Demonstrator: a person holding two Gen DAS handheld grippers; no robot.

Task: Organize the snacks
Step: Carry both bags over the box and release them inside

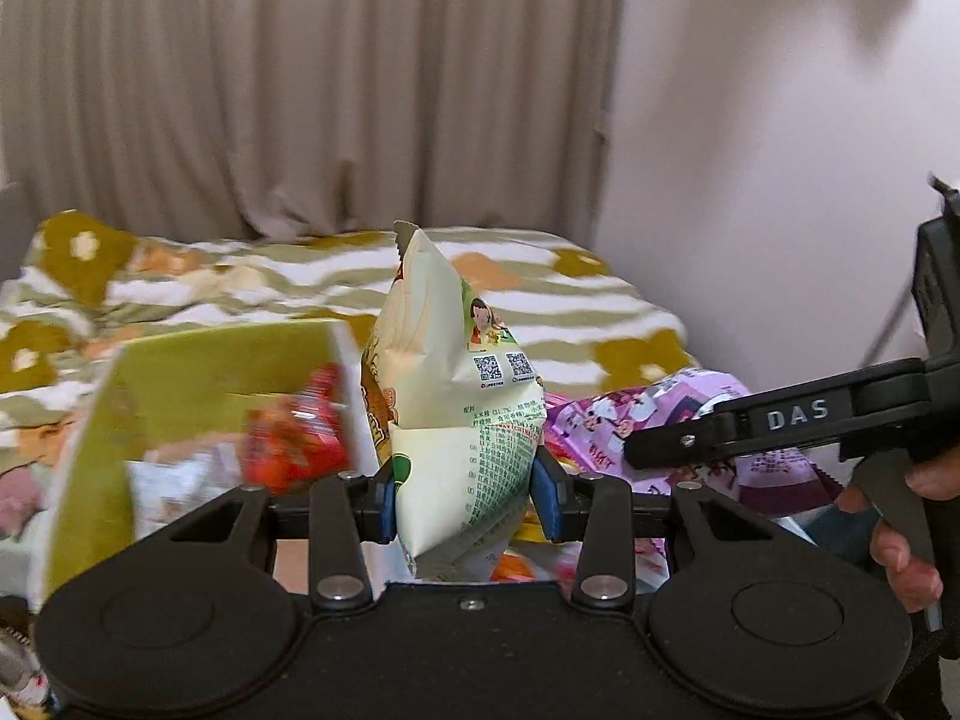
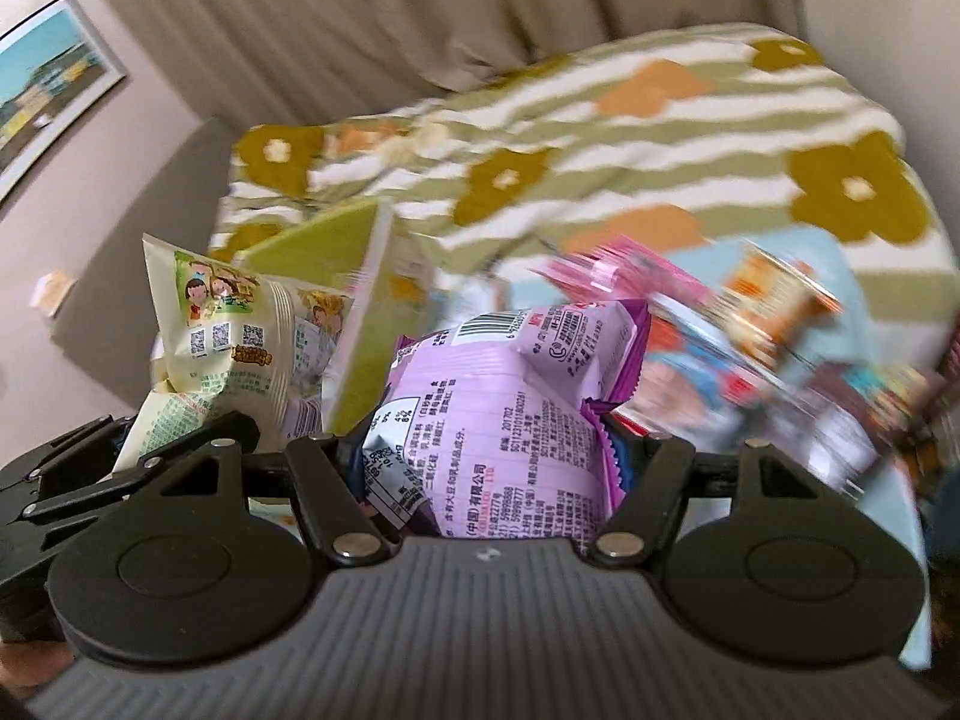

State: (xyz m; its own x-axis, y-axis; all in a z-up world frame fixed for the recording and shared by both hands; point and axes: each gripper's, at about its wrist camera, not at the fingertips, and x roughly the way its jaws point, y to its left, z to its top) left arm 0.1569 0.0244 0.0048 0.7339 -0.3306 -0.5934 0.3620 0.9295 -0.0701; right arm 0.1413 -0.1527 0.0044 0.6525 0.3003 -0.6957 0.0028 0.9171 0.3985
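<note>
Over the near edge of the bed (image 1: 570,294), a green box (image 1: 198,372) sits tilted at the left with a red packet (image 1: 300,432) inside. Just beside it, the left hand-held gripper (image 1: 465,492) clamps a pale green snack bag (image 1: 450,396) upright. To the right, the right hand-held gripper (image 2: 498,468) pinches a purple snack bag (image 2: 510,408) above more loose packets (image 2: 768,324).

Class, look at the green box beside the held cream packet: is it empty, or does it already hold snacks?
Not empty. The green box shows a red packet and something white inside; blur hides how full it is.
</note>
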